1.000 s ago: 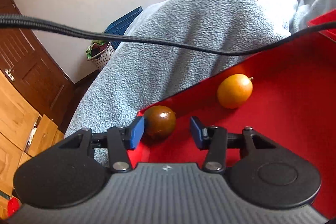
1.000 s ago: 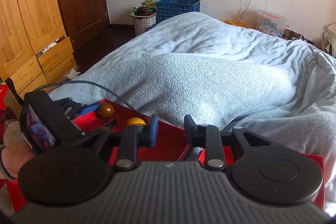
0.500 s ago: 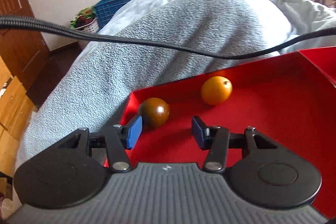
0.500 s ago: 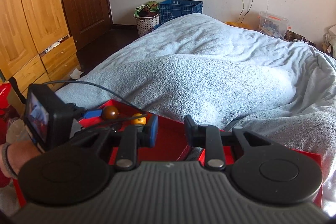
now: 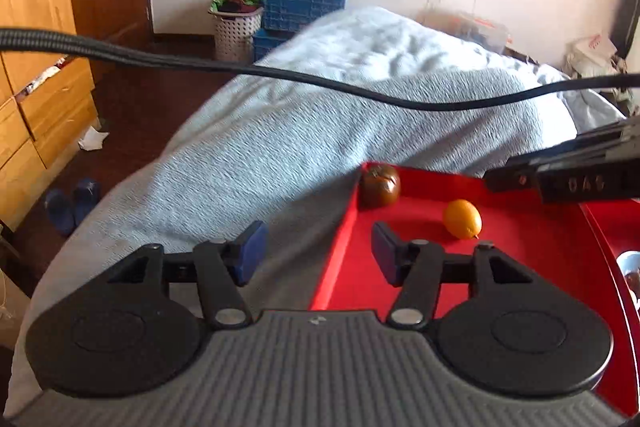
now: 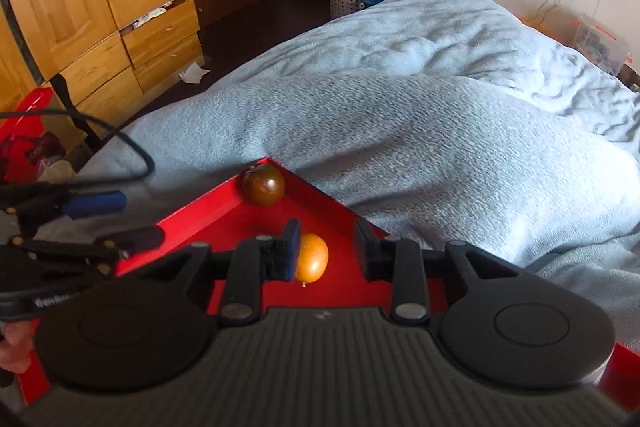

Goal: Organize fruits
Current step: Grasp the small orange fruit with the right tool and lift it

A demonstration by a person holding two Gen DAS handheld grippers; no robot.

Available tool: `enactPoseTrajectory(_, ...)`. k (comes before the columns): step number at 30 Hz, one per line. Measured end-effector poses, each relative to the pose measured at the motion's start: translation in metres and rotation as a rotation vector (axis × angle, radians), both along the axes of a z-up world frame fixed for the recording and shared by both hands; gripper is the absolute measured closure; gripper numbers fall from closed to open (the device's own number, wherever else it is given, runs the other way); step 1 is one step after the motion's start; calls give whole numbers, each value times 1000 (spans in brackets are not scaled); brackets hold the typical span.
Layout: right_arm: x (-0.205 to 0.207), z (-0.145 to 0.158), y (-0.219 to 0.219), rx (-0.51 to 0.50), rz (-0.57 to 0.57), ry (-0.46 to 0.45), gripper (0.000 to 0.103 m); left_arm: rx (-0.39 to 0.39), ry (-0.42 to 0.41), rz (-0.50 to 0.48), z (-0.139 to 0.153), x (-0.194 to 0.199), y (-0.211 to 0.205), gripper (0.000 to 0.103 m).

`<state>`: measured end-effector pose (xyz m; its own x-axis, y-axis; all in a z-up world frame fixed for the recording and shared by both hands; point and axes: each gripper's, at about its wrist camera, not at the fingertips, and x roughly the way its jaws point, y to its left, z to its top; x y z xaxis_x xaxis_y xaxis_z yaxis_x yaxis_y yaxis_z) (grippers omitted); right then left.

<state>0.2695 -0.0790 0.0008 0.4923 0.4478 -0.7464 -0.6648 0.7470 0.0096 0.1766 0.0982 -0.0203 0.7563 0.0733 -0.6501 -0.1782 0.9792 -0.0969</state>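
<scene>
Both grippers tilt down over the red tray (image 5: 340,227) on the bed (image 5: 280,147). The left gripper (image 5: 318,253) straddles the tray wall, jaws opening, empty. The right gripper (image 6: 326,249) holds nothing, its gap narrow, with the orange fruit (image 6: 314,259) beyond it. The brown fruit (image 6: 264,185) lies in the tray's corner. Its lettering is blurred.

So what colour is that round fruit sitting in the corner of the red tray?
Dark brown, glossy, best seen in the right wrist view: the round fruit.
</scene>
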Motion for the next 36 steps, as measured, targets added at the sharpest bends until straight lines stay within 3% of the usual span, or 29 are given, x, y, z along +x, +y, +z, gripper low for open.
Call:
enactPoseTrajectory(3, -9, -10, 40, -31, 111, 15, 71, 1, 5, 19, 2, -4, 12, 35)
enactPoseTrajectory(5, -5, -21, 57, -84, 73, -1, 70, 9, 27, 26, 2, -6, 15, 35)
enactPoseTrajectory(9, 5, -39, 69, -80, 16, 4, 70, 45, 5, 6, 5, -17, 7, 35)
enactPoseTrajectory(12, 5, -42, 75, -119, -10, -77, 54, 64, 1, -5, 2, -20, 2, 35)
enactPoseTrajectory(18, 22, -62, 83, -139, -37, -107, 50, 68, 38, 1, -10, -21, 2, 35)
enactPoseTrajectory(25, 17, -64, 77, -124, -14, -146, 55, 78, 49, 9, -14, -22, 5, 35)
enactPoseTrajectory(26, 15, -60, 74, -113, -14, -141, 58, 83, 45, 7, -13, -23, 4, 35)
enactPoseTrajectory(27, 13, -54, 70, -99, -13, -137, 69, 93, 38, 2, -11, -24, 3, 35)
enactPoseTrajectory(28, 8, -47, 64, -79, -14, -138, 74, 106, 28, -8, -9, -25, 2, 35)
enactPoseTrajectory(32, 2, -22, 37, -48, -63, -140, 72, 164, -3, -41, -6, -30, -6, 27)
enactPoseTrajectory(36, 1, -29, 41, -52, -16, -86, 68, 147, 10, -41, -5, -35, -7, 27)
